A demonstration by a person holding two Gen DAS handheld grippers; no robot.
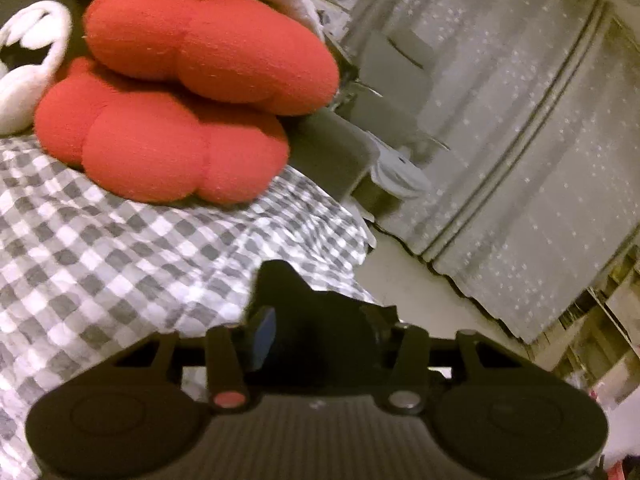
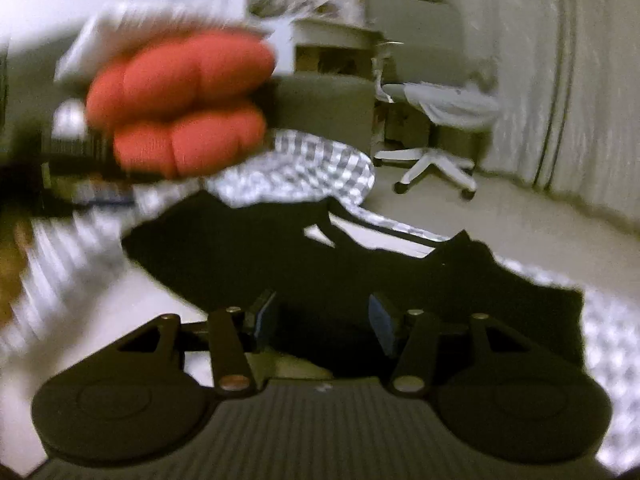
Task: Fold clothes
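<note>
A black garment (image 2: pixel 280 256) lies spread on the grey-and-white checkered bed cover (image 2: pixel 312 160), seen in the blurred right wrist view. My right gripper (image 2: pixel 324 320) is open, its blue-padded fingers (image 2: pixel 382 318) just above the garment's near edge, holding nothing. In the left wrist view my left gripper (image 1: pixel 320 320) has black cloth (image 1: pixel 304 300) bunched between its jaws, which stand a moderate width apart; one blue pad (image 1: pixel 264 336) shows. It hangs over the checkered cover (image 1: pixel 120 248) near the bed's edge.
Two stacked red cushions (image 1: pixel 188 92) sit on the bed ahead, also in the right wrist view (image 2: pixel 180 108). A white plush swan (image 1: pixel 28 64) is at far left. A white office chair (image 2: pixel 436 128), a pale floor (image 2: pixel 480 216) and grey curtains (image 1: pixel 520 120) lie beyond.
</note>
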